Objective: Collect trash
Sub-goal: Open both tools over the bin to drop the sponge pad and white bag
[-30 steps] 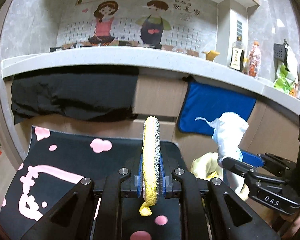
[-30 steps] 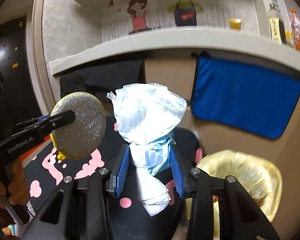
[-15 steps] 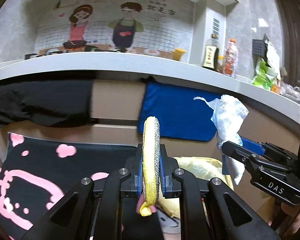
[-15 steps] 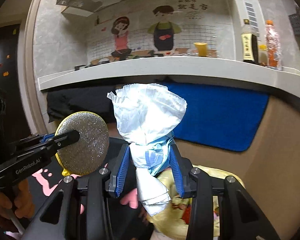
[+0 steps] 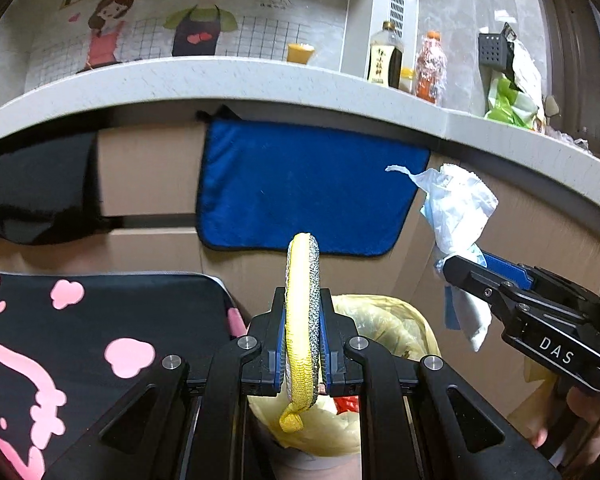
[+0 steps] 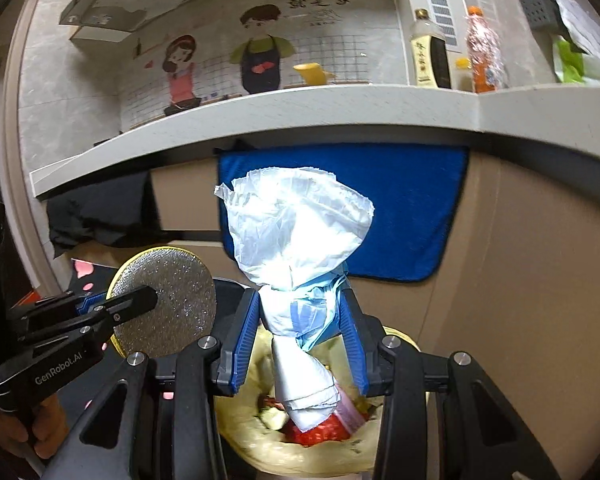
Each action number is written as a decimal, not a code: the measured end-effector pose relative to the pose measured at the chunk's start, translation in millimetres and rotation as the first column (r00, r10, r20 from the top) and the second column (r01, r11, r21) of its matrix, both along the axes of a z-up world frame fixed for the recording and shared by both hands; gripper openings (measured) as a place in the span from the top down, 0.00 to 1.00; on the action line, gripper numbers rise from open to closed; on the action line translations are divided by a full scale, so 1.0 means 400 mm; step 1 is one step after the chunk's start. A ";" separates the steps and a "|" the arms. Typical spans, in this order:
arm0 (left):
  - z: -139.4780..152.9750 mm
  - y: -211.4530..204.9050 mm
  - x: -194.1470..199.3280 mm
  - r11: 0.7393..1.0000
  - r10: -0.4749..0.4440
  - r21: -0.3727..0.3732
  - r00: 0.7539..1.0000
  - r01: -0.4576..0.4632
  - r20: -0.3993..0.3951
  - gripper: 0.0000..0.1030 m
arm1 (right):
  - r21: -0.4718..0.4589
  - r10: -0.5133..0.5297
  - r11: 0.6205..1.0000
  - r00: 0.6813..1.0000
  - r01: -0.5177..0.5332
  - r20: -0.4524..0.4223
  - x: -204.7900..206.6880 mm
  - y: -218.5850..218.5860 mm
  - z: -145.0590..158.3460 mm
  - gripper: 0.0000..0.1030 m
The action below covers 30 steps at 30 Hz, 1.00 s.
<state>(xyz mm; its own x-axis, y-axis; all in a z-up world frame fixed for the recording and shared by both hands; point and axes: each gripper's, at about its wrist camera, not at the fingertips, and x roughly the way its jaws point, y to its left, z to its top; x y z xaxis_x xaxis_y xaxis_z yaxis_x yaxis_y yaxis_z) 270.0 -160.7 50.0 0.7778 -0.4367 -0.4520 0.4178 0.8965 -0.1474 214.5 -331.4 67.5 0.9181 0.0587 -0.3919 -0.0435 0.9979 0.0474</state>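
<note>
A: Yellow-lined trash bin (image 6: pixel 396 446) sits under both our claws, red scraps inside.

B: Our right gripper (image 6: pixel 300 320) pinches the white crumpled bag (image 6: pixel 296 232) at its neck, straight over the bin.

A: Our left gripper (image 5: pixel 303 344) is clamped edge-on around the round scouring pad (image 5: pixel 302 304), above the bin's near rim.

The tissue (image 6: pixel 296 264) is hiding much of the bin (image 6: pixel 260 444) contents; the black cloth (image 5: pixel 32 188) is looking blurred.
</note>
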 end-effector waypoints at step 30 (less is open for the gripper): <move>-0.188 -0.084 0.177 0.991 -0.083 -0.120 0.974 0.059 -0.209 0.61 | 0.057 -0.060 0.996 0.991 0.068 -0.121 0.098 -0.113 -0.154 0.64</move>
